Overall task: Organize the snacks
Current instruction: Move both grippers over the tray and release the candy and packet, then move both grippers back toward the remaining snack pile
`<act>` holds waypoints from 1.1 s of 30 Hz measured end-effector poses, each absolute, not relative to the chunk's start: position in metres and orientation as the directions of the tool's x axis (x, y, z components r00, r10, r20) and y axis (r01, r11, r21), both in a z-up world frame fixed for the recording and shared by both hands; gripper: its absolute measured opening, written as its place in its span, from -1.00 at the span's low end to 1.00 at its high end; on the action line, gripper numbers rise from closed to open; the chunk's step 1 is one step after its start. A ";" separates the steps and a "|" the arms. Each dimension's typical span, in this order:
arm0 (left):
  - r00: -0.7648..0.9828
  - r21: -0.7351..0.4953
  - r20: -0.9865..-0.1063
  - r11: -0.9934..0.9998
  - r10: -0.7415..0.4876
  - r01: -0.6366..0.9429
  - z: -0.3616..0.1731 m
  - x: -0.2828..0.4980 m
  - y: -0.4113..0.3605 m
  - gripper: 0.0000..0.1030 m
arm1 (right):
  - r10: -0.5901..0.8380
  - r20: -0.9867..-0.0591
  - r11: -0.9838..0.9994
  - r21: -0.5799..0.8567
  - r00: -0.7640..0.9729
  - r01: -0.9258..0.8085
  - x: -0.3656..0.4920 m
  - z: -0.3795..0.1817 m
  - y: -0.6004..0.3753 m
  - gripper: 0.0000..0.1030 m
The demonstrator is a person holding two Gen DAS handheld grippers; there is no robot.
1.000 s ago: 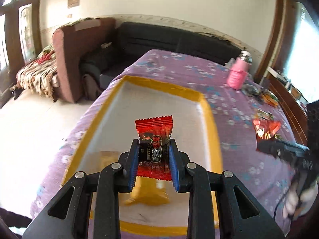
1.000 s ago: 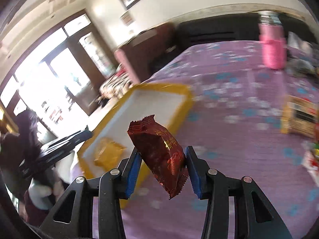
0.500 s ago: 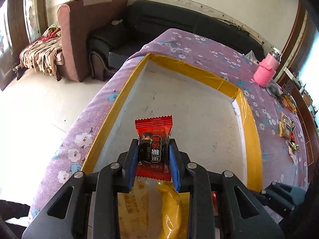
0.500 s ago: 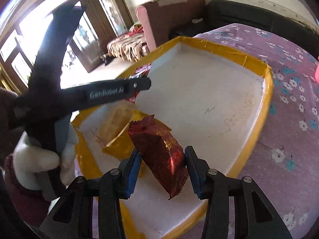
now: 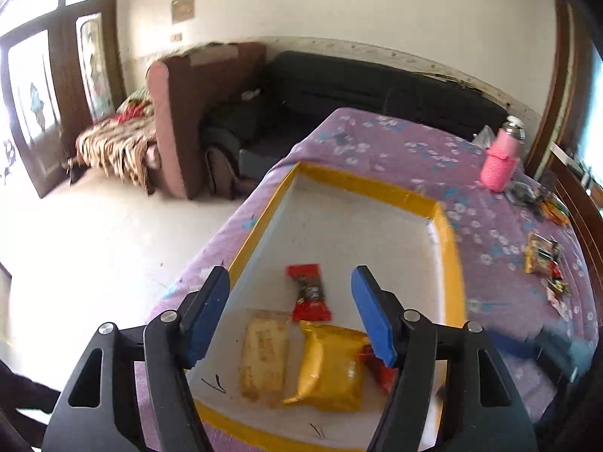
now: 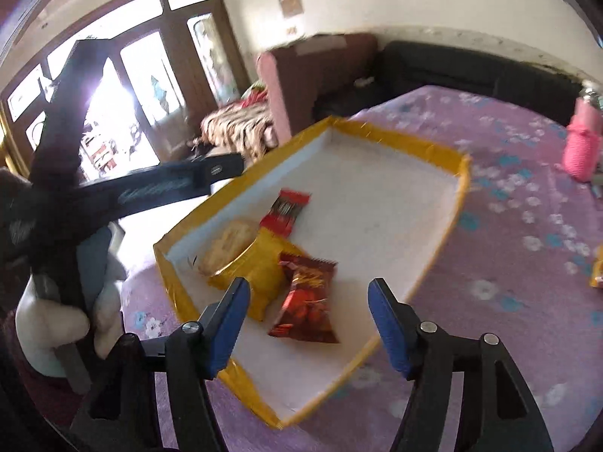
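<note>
The yellow-rimmed tray (image 5: 448,233) on the purple cloth is already holding four snacks, while more wrapped snacks (image 5: 542,254) are waiting well apart on the cloth; both the left gripper (image 5: 290,314) and right gripper (image 6: 309,324) are opening, nothing between their jaws, a red candy (image 5: 308,293) and dark red packet (image 6: 307,301) lying in the tray

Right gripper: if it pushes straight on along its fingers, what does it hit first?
Most likely the dark red foil snack packet lying in the yellow-rimmed white tray; it sits dead ahead between the opening fingers of the right gripper, which touch nothing. Depth is unclear, so the tray floor could come first.
</note>
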State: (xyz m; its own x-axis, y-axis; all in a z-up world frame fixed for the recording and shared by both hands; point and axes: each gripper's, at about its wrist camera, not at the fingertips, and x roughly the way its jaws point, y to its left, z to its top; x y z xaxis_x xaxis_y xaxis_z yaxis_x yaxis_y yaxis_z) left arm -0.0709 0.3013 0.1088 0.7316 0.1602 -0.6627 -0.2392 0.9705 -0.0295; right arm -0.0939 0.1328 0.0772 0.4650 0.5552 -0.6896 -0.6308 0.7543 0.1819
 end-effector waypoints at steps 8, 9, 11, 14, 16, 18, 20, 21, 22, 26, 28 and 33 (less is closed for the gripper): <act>0.827 0.069 -0.490 0.958 0.275 -0.278 0.196 -0.126 0.269 0.65 | 0.538 -0.490 0.806 0.060 0.686 -0.589 -0.104 0.205 0.061 0.80; 0.832 0.078 -0.481 0.958 0.277 -0.274 0.195 -0.130 0.262 0.65 | 0.534 -0.466 0.814 0.060 0.705 -0.577 -0.111 0.206 0.050 0.88; 0.833 0.086 -0.488 0.964 0.262 -0.253 0.184 -0.135 0.246 0.65 | 0.515 -0.451 0.835 0.075 0.729 -0.544 -0.119 0.192 0.029 0.93; 0.823 0.060 -0.533 0.978 0.199 -0.198 0.161 -0.136 0.222 0.65 | 0.454 -0.506 0.876 0.107 0.733 -0.470 -0.112 0.147 0.001 0.93; 0.809 0.059 -0.561 0.984 0.173 -0.170 0.144 -0.133 0.204 0.65 | 0.429 -0.577 0.895 0.163 0.695 -0.416 -0.102 0.116 -0.022 0.92; 0.800 0.085 -0.573 0.983 0.180 -0.160 0.137 -0.131 0.188 0.65 | 0.432 -0.624 0.900 0.250 0.651 -0.357 -0.092 0.092 -0.049 0.91; 0.793 0.117 -0.580 0.983 0.186 -0.144 0.129 -0.127 0.172 0.65 | 0.416 -0.637 0.909 0.281 0.648 -0.307 -0.090 0.081 -0.074 0.91; 0.790 0.123 -0.585 0.983 0.182 -0.135 0.127 -0.126 0.167 0.65 | 0.403 -0.637 0.915 0.282 0.657 -0.288 -0.091 0.079 -0.086 0.91; 0.787 0.130 -0.591 0.984 0.175 -0.121 0.125 -0.124 0.160 0.65 | 0.388 -0.636 0.921 0.277 0.667 -0.272 -0.090 0.080 -0.096 0.91; 0.779 0.152 -0.605 0.985 0.161 -0.086 0.121 -0.120 0.137 0.65 | 0.353 -0.633 0.935 0.269 0.689 -0.232 -0.093 0.081 -0.124 0.91; 0.773 0.162 -0.615 0.984 0.157 -0.071 0.118 -0.115 0.129 0.65 | 0.339 -0.639 0.940 0.263 0.690 -0.219 -0.087 0.079 -0.134 0.91; 0.755 0.173 -0.639 0.984 0.147 -0.045 0.109 -0.104 0.116 0.65 | 0.321 -0.650 0.945 0.263 0.689 -0.192 -0.078 0.073 -0.148 0.92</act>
State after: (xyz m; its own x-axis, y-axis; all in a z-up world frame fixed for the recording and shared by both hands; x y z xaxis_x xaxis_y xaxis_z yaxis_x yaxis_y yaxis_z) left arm -0.1038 0.1156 0.1089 0.7548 0.1468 -0.6393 -0.0447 0.9839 0.1731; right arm -0.0785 -0.1477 0.0733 0.6889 0.3208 -0.6500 -0.1920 0.9455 0.2631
